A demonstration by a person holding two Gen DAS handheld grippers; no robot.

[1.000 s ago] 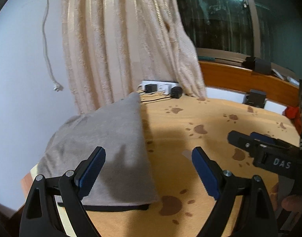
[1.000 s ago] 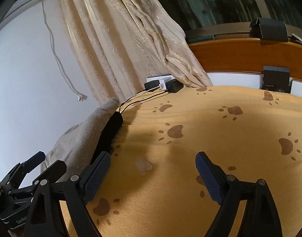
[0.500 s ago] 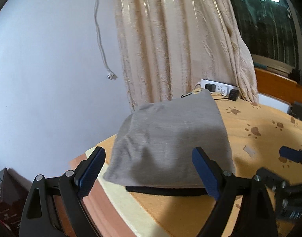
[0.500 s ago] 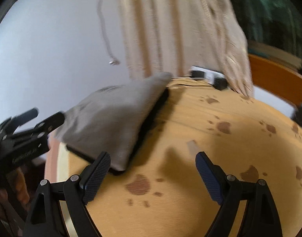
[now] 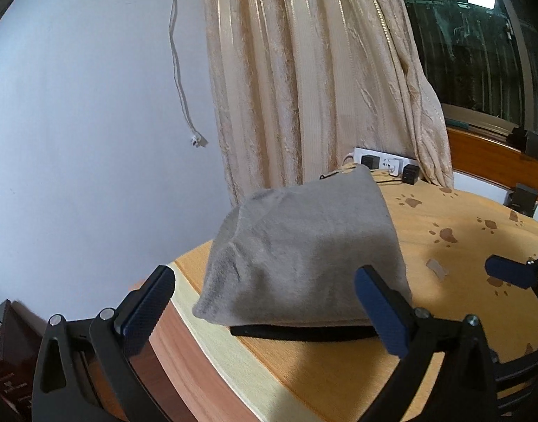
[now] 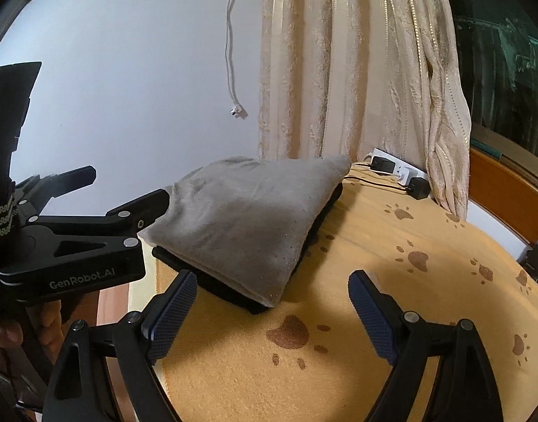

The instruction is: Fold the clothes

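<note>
A folded grey garment lies on top of a folded black garment at the left corner of a table covered by an orange paw-print cloth. My left gripper is open, its fingers spread in front of the stack's near edge, with nothing between them. In the right wrist view the left gripper reaches toward the stack's left side. My right gripper is open and empty, just short of the stack's near corner.
A cream curtain hangs behind the table. A white power strip with black plugs lies at the table's back. A white cable dangles on the wall. The table's left edge drops off beside the stack.
Both views have swung left from the open orange cloth toward the grey stack. The grippers are now close to the stack, and both stay open.
</note>
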